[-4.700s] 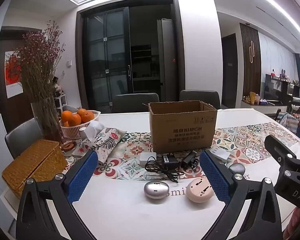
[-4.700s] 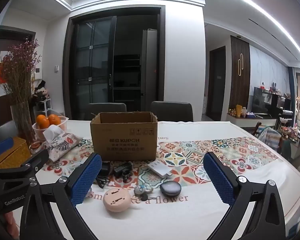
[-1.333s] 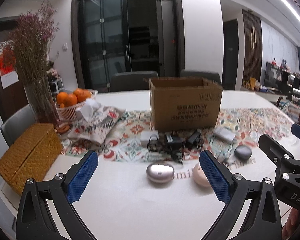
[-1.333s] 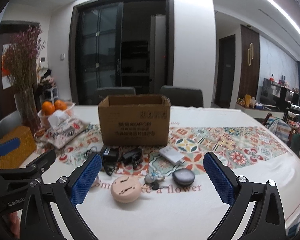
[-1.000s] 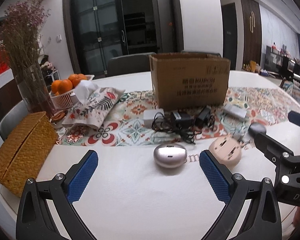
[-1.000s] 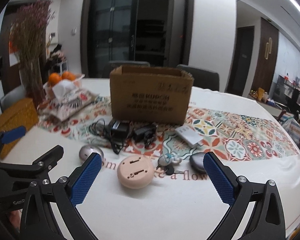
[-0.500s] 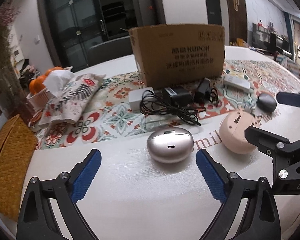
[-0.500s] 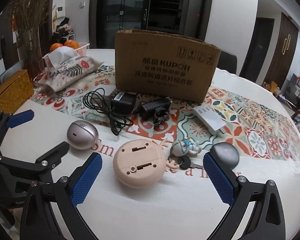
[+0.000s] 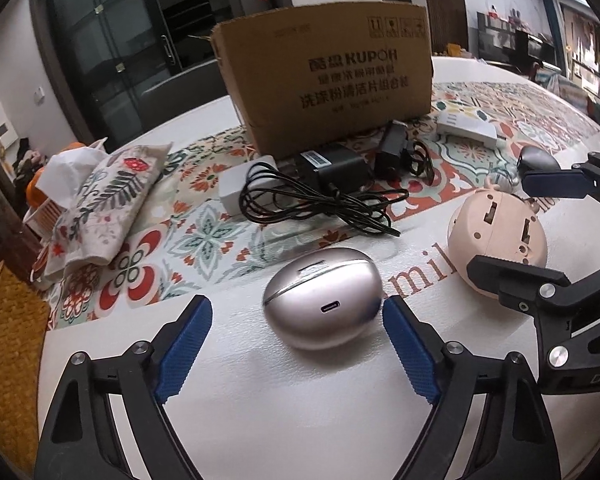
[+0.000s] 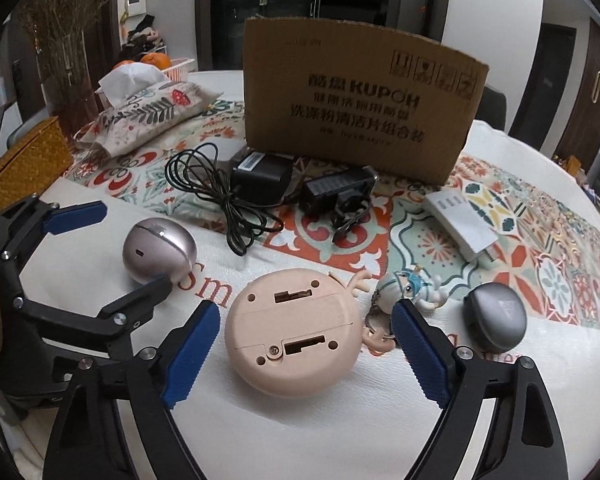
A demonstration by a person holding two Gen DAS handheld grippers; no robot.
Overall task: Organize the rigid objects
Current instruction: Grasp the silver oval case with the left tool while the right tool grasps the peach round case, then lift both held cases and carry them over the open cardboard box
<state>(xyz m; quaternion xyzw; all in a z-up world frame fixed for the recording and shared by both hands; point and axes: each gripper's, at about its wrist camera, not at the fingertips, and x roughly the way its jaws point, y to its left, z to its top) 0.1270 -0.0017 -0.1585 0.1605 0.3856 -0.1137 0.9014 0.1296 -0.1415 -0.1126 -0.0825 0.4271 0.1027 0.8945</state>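
Note:
My left gripper (image 9: 298,314) is open, its blue pads on either side of a silver egg-shaped case (image 9: 322,298) on the white table; the case also shows in the right wrist view (image 10: 158,249). My right gripper (image 10: 305,322) is open around a round pink device (image 10: 294,342) lying bottom up, also seen in the left wrist view (image 9: 498,236). An open cardboard box (image 10: 360,120) stands behind. In front of it lie black chargers with cables (image 10: 260,176), a white power bank (image 10: 462,226), a small figurine keychain (image 10: 410,288) and a dark grey case (image 10: 494,318).
A floral tissue pouch (image 10: 152,114), a basket of oranges (image 10: 156,62), a vase of dried flowers (image 10: 66,60) and a woven box (image 10: 28,160) stand at the left. A patterned runner (image 10: 540,240) crosses the table. Chairs stand behind the table.
Both grippers have dropped low and moved forward to the table. The left one now brackets the silver case and the right one brackets the pink device. Both stay open.

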